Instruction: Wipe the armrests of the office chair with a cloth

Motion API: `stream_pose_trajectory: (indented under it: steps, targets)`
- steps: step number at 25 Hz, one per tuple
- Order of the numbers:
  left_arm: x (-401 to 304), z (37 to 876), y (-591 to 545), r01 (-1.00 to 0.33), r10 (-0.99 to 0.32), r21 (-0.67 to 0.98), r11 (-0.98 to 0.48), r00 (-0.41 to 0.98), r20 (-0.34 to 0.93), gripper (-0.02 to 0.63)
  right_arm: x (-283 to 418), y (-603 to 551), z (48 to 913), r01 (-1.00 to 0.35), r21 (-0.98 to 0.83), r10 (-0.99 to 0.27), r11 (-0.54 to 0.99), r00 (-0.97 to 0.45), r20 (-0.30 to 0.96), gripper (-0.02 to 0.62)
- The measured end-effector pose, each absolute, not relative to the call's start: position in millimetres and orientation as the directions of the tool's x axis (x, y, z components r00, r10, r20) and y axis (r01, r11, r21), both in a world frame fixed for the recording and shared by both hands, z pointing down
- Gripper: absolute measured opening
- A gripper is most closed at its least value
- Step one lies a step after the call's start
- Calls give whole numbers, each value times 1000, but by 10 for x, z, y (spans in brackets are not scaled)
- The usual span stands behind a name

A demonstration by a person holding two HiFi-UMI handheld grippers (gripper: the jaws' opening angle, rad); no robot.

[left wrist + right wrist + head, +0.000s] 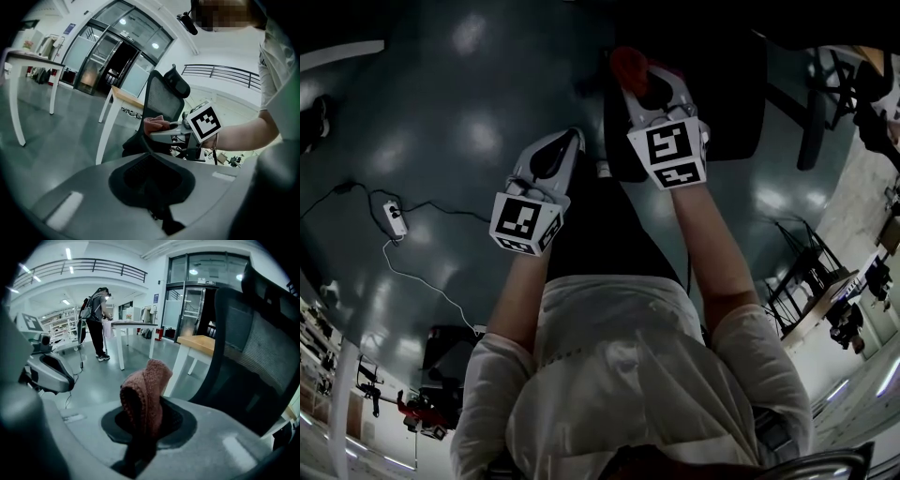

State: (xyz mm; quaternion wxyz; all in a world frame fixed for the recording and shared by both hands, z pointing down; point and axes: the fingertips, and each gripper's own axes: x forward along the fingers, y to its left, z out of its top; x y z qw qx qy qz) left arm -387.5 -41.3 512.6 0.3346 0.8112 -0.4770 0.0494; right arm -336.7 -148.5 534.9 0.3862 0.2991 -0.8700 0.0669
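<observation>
A reddish knitted cloth sticks up from my right gripper, which is shut on it. In the head view that gripper holds the cloth over the black office chair. The chair's mesh backrest fills the right of the right gripper view, close by. My left gripper hangs to the left of the right one, jaws together with nothing in them. From the left gripper view I see the chair's backrest, the cloth and the right gripper in front of it. No armrest shows clearly.
A power strip with cables lies on the grey floor at the left. White-legged tables and a wood-topped table stand around. A person stands at a far table. Chairs and stands crowd the right.
</observation>
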Motion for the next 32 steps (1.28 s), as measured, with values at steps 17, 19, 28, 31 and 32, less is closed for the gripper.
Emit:
stream_pose_trajectory:
  steps: [17, 19, 28, 31, 32]
  targets:
    - [-3686, 5018, 180, -833, -778, 476, -282, 489, 394, 17, -3439, -387, 5275, -474, -77, -283, 877, -641, 714, 52]
    - [-3664, 5005, 251, -840, -784, 467, -276, 478, 397, 17, -3407, -256, 5266, -459, -82, -273, 884, -652, 708, 52]
    - [-3503, 4991, 564, -857, -797, 453, -248, 446, 407, 17, -3226, 318, 5221, -444, -173, -220, 879, -701, 679, 52]
    - [-3470, 5006, 617, -860, -801, 452, -237, 436, 411, 17, -3154, 529, 5222, -452, -260, -174, 854, -717, 675, 52]
    - [-3464, 5013, 623, -861, -802, 452, -234, 434, 411, 17, -3115, 604, 5235, -453, -289, -152, 843, -716, 681, 52]
